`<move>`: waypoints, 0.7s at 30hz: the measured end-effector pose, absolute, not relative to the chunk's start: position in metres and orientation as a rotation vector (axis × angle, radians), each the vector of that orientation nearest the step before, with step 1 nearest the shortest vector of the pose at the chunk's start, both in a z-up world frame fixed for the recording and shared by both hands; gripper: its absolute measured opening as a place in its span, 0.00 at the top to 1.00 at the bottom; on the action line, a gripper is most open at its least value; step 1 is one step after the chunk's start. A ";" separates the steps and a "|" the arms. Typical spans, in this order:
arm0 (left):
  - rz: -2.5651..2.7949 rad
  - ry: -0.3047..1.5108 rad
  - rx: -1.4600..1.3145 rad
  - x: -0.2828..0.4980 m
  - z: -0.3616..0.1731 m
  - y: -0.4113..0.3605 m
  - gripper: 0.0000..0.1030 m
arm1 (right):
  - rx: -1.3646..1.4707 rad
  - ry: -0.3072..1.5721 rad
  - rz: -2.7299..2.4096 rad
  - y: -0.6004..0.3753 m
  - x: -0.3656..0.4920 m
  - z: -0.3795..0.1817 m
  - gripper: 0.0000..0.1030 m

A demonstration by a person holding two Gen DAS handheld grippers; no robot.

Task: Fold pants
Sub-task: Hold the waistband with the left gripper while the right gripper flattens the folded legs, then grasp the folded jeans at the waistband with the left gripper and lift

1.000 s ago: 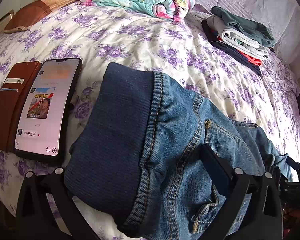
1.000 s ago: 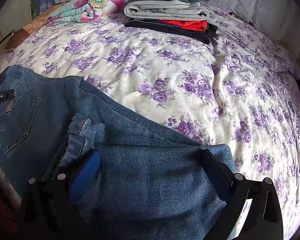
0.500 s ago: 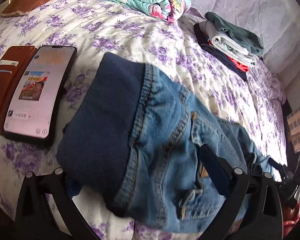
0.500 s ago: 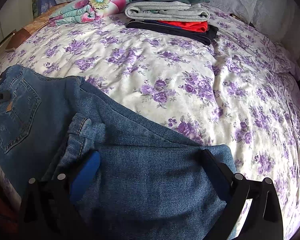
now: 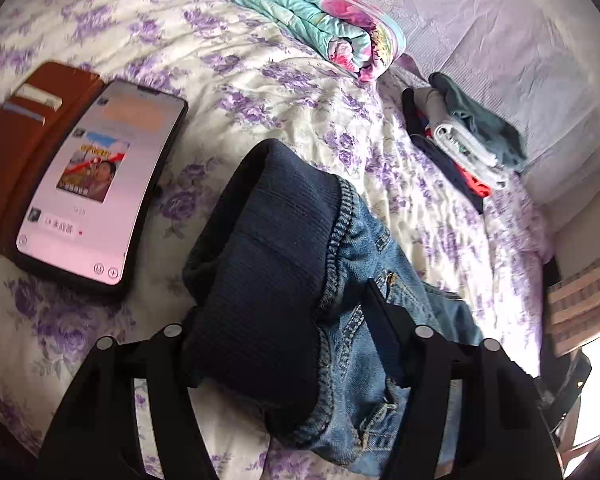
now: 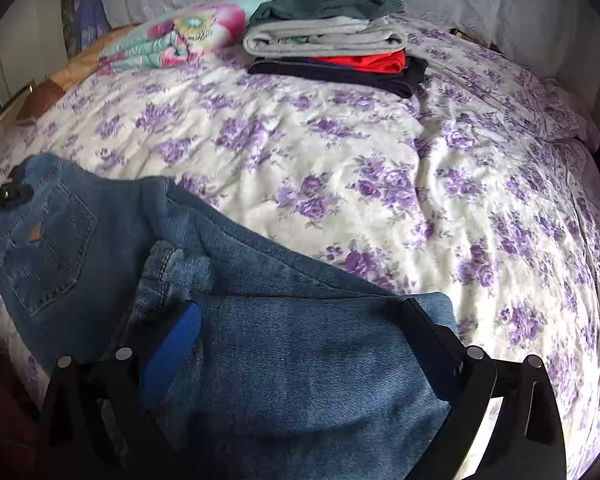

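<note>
Two grippers are working on blue jeans on a flowery bed.

The left gripper (image 5: 284,344) has just been closing its jaws, and they are squeezing the dark stretchy waistband (image 5: 268,256) of the jeans (image 6: 260,344) at the near edge of the bedspread (image 6: 340,160). The right gripper (image 6: 300,328) is keeping its fingers wide, one on each side of the folded legs. A phone (image 5: 96,184) is lying to the left. A pile of folded clothes (image 6: 332,40) is sitting far away.

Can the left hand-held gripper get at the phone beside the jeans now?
Probably not yet: the left hand-held gripper has just been closing around the jeans' waistband. The phone lies uncovered to the side, nothing blocking it.
</note>
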State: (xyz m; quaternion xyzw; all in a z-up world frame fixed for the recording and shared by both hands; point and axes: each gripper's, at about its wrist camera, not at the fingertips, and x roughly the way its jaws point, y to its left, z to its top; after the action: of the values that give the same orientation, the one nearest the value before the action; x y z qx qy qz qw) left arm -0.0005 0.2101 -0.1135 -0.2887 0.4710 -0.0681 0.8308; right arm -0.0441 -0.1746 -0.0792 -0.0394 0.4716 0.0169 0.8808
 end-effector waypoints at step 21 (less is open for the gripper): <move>-0.162 0.985 -0.513 -0.005 -0.113 0.203 0.46 | -0.206 0.947 0.077 -0.189 -0.092 -0.075 0.03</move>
State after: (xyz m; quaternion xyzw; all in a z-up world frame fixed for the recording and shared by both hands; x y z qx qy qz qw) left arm -0.0047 0.2028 -0.1129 -0.2431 0.4672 -0.0766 0.8466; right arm -0.0925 -0.1894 -0.0753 -0.0988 0.4551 0.0368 0.8841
